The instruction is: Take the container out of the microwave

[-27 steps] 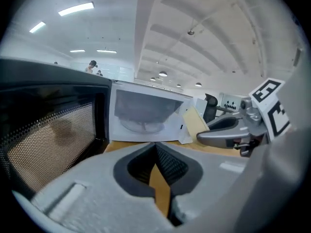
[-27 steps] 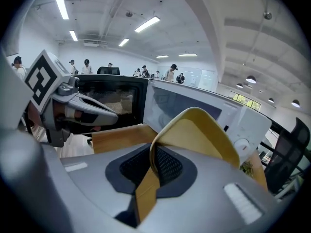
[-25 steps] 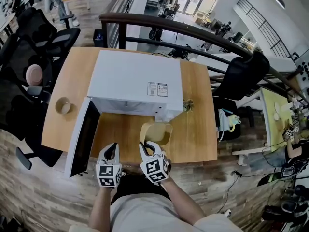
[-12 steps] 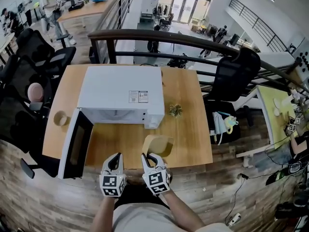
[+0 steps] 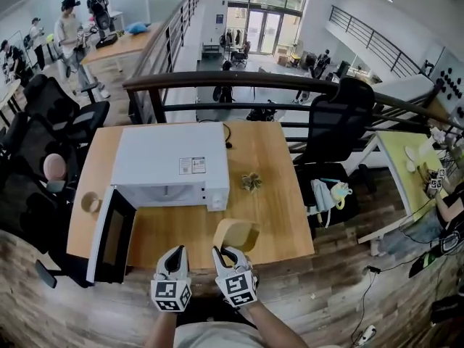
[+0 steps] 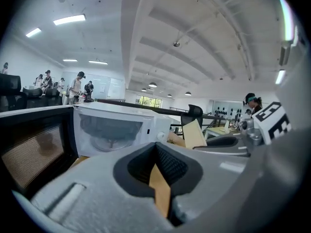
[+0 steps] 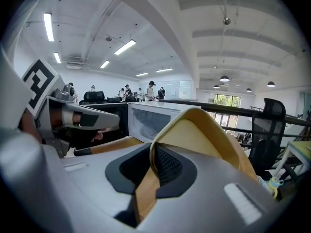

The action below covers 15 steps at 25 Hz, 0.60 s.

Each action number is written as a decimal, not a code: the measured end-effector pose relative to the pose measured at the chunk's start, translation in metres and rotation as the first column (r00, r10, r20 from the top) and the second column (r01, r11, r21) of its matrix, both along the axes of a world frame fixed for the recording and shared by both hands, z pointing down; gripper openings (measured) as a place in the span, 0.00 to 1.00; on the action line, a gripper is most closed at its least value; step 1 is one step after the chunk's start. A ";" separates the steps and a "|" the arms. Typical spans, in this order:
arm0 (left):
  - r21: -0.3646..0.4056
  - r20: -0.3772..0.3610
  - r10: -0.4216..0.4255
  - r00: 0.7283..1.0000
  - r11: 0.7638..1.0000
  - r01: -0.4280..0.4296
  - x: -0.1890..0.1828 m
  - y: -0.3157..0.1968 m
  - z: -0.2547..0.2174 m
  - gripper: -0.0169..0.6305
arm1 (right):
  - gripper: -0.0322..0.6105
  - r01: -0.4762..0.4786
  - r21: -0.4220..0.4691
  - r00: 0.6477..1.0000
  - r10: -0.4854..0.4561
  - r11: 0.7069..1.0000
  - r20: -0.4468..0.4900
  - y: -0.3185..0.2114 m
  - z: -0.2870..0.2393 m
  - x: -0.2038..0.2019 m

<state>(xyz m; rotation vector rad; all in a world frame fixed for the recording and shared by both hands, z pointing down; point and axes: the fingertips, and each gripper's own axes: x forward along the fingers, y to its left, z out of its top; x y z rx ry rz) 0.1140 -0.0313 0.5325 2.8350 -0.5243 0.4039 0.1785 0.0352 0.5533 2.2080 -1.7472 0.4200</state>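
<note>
Presently, stage: the main step looks done, as the container (image 5: pixel 238 233) is outside the microwave (image 5: pixel 170 158).
Container, place: in front of the microwave, off its right front corner, over the table (image 5: pixel 272 216) near the front edge. Whether it rests on the wood or hangs just above it cannot be told.
Container, hold: its near wall is pinched between the jaws of the right tongs (image 5: pixel 227 253), and it leans away from them.
Right tongs: clamped on the container wall.
Left tongs (image 5: pixel 175 252): jaws brought together on nothing, held in front of the microwave, just left of the right tongs.
Microwave: its door (image 5: pixel 109 234) swings out to the left and stands wide. The cavity shows a glass turntable (image 6: pixel 108 141) and no container.
Left to do, judged: set the container down on the table and let go. Shutting the door would be an extra, as the task does not ask for it.
Count, microwaves: one.
Count, containers: one.
Count, tongs: two, one per hand.
Count, tables carrying the things: one.
Count, other items on the table: two, a small round cup-like thing (image 5: pixel 90 203) left of the microwave and a small sprig (image 5: pixel 252 182) right of it.
</note>
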 end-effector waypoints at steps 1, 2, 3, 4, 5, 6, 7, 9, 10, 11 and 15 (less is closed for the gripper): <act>-0.002 0.004 0.009 1.000 1.000 -0.009 0.001 0.001 0.002 0.03 | 0.10 -0.007 0.002 1.000 0.007 1.000 0.001 0.001 0.000 0.000; -0.007 0.009 0.018 1.000 1.000 -0.018 0.001 0.001 0.005 0.03 | 0.10 -0.015 0.005 1.000 0.015 1.000 0.000 0.001 -0.001 0.000; -0.011 0.014 0.027 1.000 1.000 -0.027 0.001 0.000 0.007 0.03 | 0.10 -0.022 0.008 1.000 0.022 1.000 -0.003 0.000 -0.001 0.001; -0.014 0.018 0.036 0.999 0.999 -0.036 0.000 -0.001 0.008 0.03 | 0.10 -0.030 0.012 1.000 0.030 0.999 -0.008 -0.001 -0.003 0.002; -0.014 0.019 0.046 0.999 0.999 -0.045 0.000 -0.002 0.008 0.03 | 0.10 -0.037 0.018 0.999 0.037 0.999 -0.011 -0.003 -0.004 0.003; -0.014 0.016 0.055 0.998 0.998 -0.055 -0.001 -0.003 0.005 0.03 | 0.10 -0.046 0.026 0.999 0.046 0.999 -0.011 -0.005 -0.006 0.003; -0.013 0.010 0.064 0.998 0.998 -0.064 -0.002 -0.005 0.001 0.03 | 0.10 -0.057 0.033 0.998 0.058 0.998 -0.007 -0.006 -0.008 0.003; -0.003 -0.004 0.084 0.996 0.996 -0.084 -0.004 -0.009 -0.008 0.03 | 0.10 -0.082 0.049 0.997 0.082 0.995 0.002 -0.010 -0.014 0.002; 0.007 -0.010 0.095 0.995 0.995 -0.095 -0.005 -0.012 -0.012 0.03 | 0.10 -0.090 0.057 0.996 0.090 0.994 0.001 -0.013 -0.018 0.001; 0.019 -0.017 0.105 0.994 0.994 -0.105 -0.005 -0.015 -0.017 0.03 | 0.10 -0.094 0.066 0.996 0.094 0.993 -0.004 -0.017 -0.022 -0.001; 0.057 -0.071 0.133 0.989 0.990 -0.129 -0.005 -0.025 -0.039 0.03 | 0.10 -0.092 0.091 0.995 0.095 0.992 -0.024 -0.027 -0.035 -0.012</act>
